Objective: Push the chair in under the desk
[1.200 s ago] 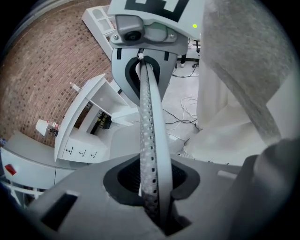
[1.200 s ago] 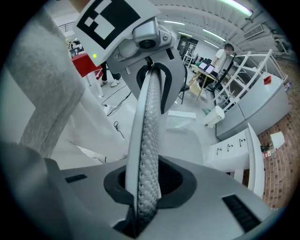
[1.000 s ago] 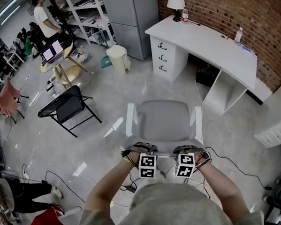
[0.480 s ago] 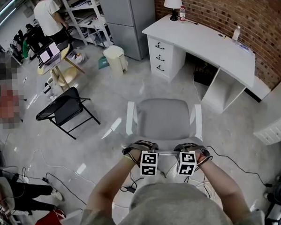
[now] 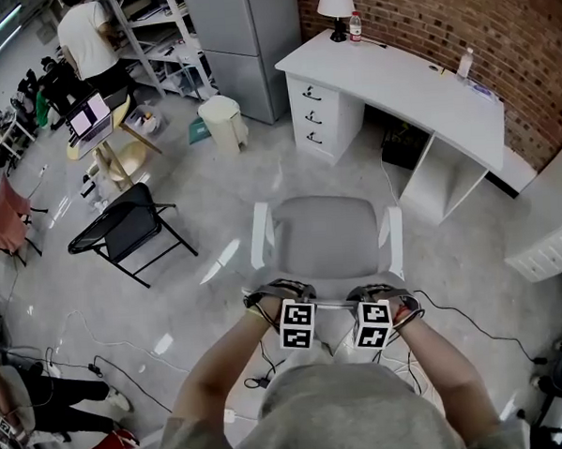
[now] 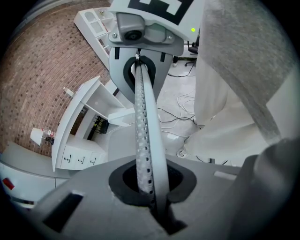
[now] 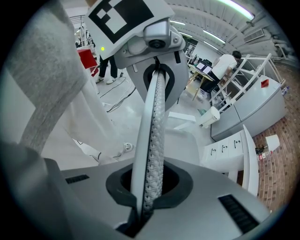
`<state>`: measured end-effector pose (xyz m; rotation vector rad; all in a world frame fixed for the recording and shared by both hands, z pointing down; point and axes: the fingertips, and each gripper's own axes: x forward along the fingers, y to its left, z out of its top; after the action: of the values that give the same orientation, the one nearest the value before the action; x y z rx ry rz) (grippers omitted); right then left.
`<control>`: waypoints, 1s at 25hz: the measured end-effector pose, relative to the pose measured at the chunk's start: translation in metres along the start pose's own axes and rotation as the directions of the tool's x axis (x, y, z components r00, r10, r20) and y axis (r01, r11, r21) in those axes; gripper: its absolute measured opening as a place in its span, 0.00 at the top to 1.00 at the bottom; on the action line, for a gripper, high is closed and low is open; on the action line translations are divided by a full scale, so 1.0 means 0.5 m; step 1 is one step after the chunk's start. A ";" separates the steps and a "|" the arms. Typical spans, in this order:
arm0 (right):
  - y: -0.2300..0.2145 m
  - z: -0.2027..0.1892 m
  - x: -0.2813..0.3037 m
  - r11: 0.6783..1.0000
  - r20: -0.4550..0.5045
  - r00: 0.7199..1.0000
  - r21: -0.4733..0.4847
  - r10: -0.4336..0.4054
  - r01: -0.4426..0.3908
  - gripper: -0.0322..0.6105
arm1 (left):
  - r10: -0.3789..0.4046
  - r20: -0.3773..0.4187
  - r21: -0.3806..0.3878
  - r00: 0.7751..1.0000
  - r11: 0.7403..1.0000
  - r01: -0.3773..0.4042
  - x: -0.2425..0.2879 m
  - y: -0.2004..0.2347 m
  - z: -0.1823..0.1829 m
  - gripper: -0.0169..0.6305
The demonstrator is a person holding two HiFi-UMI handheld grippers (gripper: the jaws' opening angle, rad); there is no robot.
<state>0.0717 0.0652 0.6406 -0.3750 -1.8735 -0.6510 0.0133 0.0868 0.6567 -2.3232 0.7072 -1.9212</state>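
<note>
An office chair with a grey seat (image 5: 327, 235) and white armrests stands on the floor, facing the white desk (image 5: 415, 85) at the brick wall. It stands well short of the knee gap beneath the desk (image 5: 404, 147). My left gripper (image 5: 298, 308) is shut on the top rim of the chair back (image 5: 332, 306). My right gripper (image 5: 368, 305) is shut on the same rim, a hand's width to the right. In the left gripper view the perforated rim (image 6: 145, 122) runs out of the closed left gripper (image 6: 152, 194). The right gripper view shows the rim (image 7: 154, 126) pinched in the right gripper (image 7: 145, 197).
A black folding chair (image 5: 131, 227) stands to the left, with a white bin (image 5: 224, 119) and a grey cabinet (image 5: 243, 42) behind it. Cables (image 5: 474, 331) lie on the floor to the right. A white shelf unit (image 5: 545, 252) is at the right edge. A person (image 5: 88, 46) stands far back left.
Both grippers keep the same hold on the chair back. In the head view the desk and the floor items have drifted slightly left. The person at the back has shifted.
</note>
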 end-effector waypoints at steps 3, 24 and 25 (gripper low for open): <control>-0.015 -0.003 0.007 1.000 -0.013 1.000 0.002 -0.015 0.015 0.93 | -0.004 0.003 0.006 1.000 1.000 0.004 0.001 0.010 -0.007 0.95; -0.078 0.047 0.035 0.996 -0.032 0.999 0.079 -0.039 0.042 0.94 | -0.023 0.024 0.083 0.999 0.996 0.021 0.002 0.072 -0.080 0.95; -0.081 0.049 0.037 0.996 -0.032 0.999 0.083 -0.039 0.042 0.94 | -0.025 0.025 0.086 0.999 0.996 0.023 0.002 0.075 -0.083 0.95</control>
<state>0.0243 0.0465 0.6398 -0.2723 -1.8767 -0.6001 -0.0373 0.0631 0.6552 -2.3111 0.5850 -1.8875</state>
